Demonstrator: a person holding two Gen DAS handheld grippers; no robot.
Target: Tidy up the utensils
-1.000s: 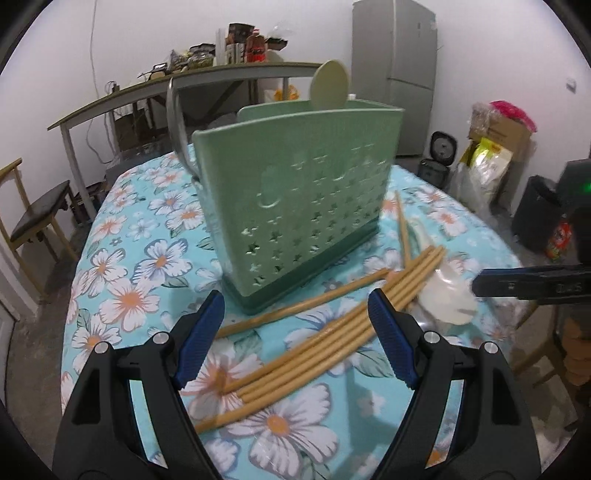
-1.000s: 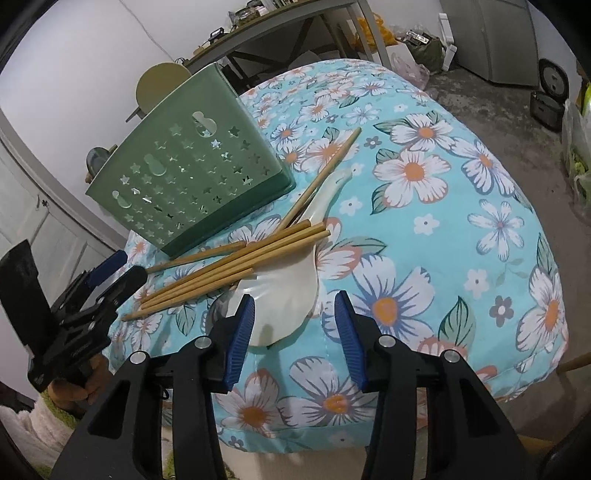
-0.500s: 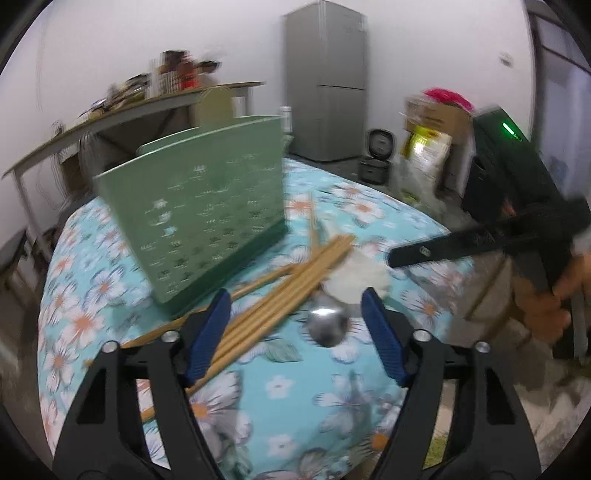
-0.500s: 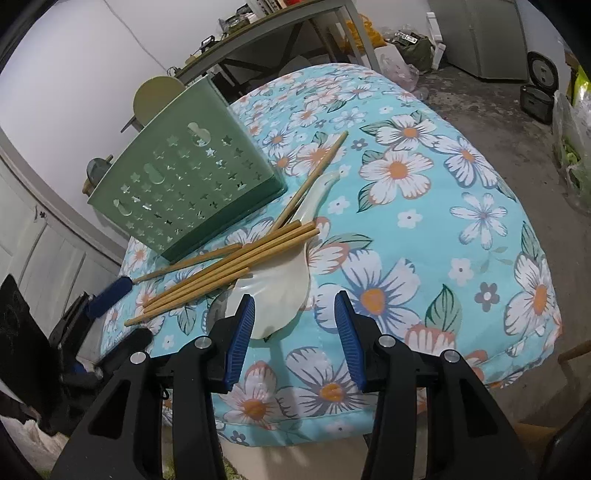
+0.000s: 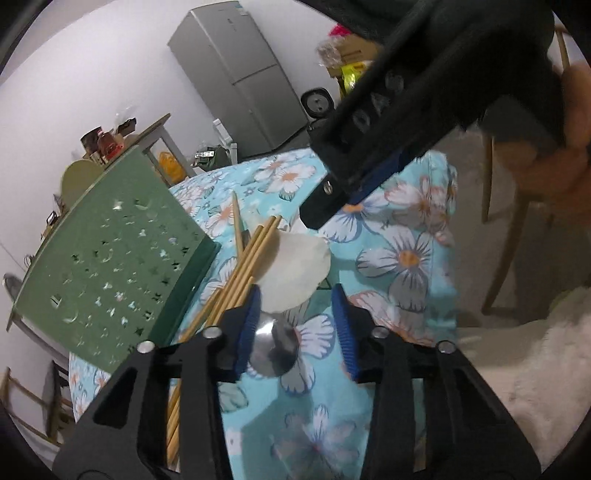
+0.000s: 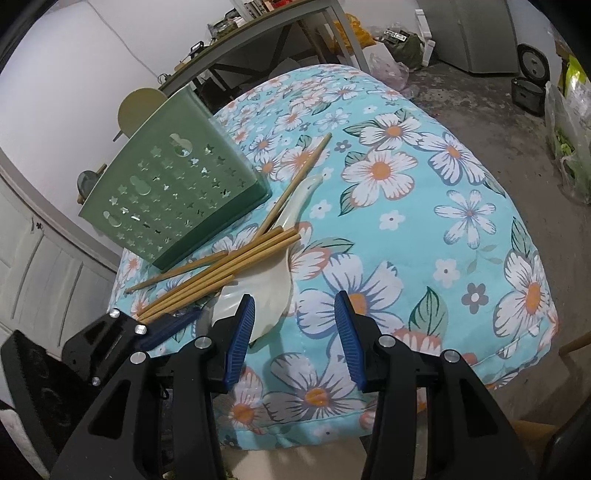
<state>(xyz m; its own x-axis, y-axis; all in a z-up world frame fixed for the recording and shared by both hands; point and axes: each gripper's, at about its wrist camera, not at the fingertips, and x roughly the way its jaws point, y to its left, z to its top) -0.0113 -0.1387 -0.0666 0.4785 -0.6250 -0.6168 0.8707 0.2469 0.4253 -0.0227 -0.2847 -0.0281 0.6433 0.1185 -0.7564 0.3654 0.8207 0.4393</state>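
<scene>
A green perforated utensil holder [image 5: 110,266] [image 6: 173,195] stands on the floral tablecloth [image 6: 424,206]. Beside it lie several bamboo chopsticks [image 5: 240,269] [image 6: 221,273], partly over a white ceramic spoon [image 5: 295,269] [image 6: 266,291]. The bowl of a metal spoon [image 5: 273,350] lies by the table's near edge. My left gripper [image 5: 295,330] [image 6: 173,325] straddles it with its jaws closing; the far pad stands clear of the bowl. My right gripper [image 6: 293,336] [image 5: 332,199] hovers open just past the white spoon's bowl, with nothing between its fingers.
A cream round-headed utensil [image 6: 142,107] stands in the holder. Behind the table are a long bench [image 6: 258,33] with clutter, a grey fridge [image 5: 236,74] and a rice cooker [image 6: 528,92] on the floor. A wooden chair [image 5: 517,206] stands at the table's right.
My left gripper has rolled and swung right, from over the chopsticks to the metal spoon at the table's edge, and its jaws have narrowed. The right gripper has stayed put.
</scene>
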